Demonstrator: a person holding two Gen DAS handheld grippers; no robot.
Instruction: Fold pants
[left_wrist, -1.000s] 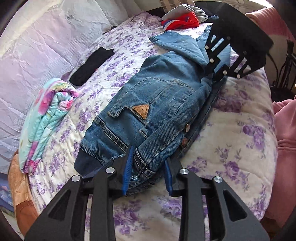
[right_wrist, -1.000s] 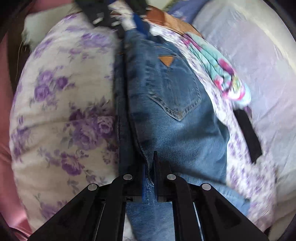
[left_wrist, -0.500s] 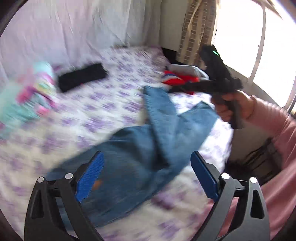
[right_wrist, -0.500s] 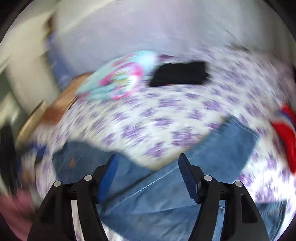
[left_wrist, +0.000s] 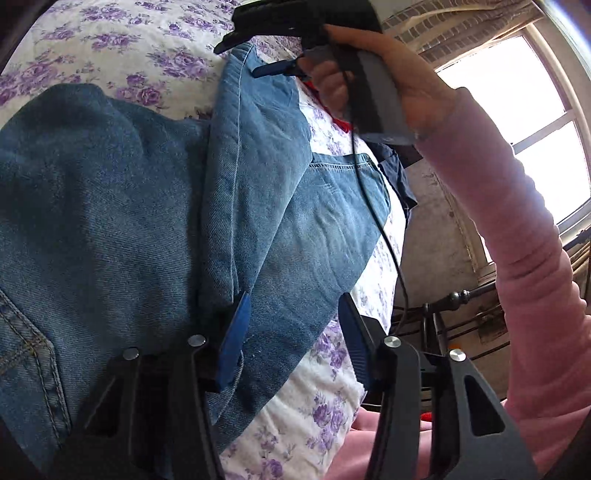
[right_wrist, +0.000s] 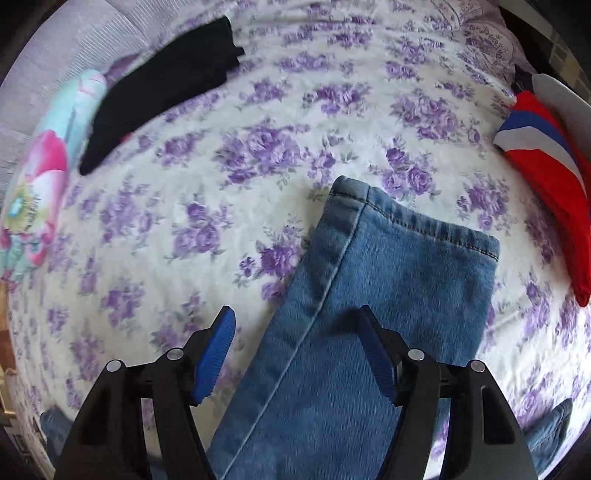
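The blue denim pants (left_wrist: 155, 206) lay spread on the bed (right_wrist: 258, 155), which was covered in a purple-flowered sheet. The left tongs (left_wrist: 291, 332) were closing, with their blue pads apart; a fold of denim lay between them, the left pad against the fabric and the right pad clear of it, over the sheet. The right tongs (right_wrist: 299, 350) stood apart above one pant leg, gripping nothing; the leg's hemmed cuff (right_wrist: 417, 218) lay just ahead of them. Seen from the left tongs, a hand (left_wrist: 373, 74) in a pink sleeve (left_wrist: 517, 236) held the right tongs' grip farther ahead. Well ahead and left of the right tongs lay a black garment (right_wrist: 162, 85) and a colourful folded cloth (right_wrist: 40, 173); to their right lay a red, white and blue garment (right_wrist: 543, 155).
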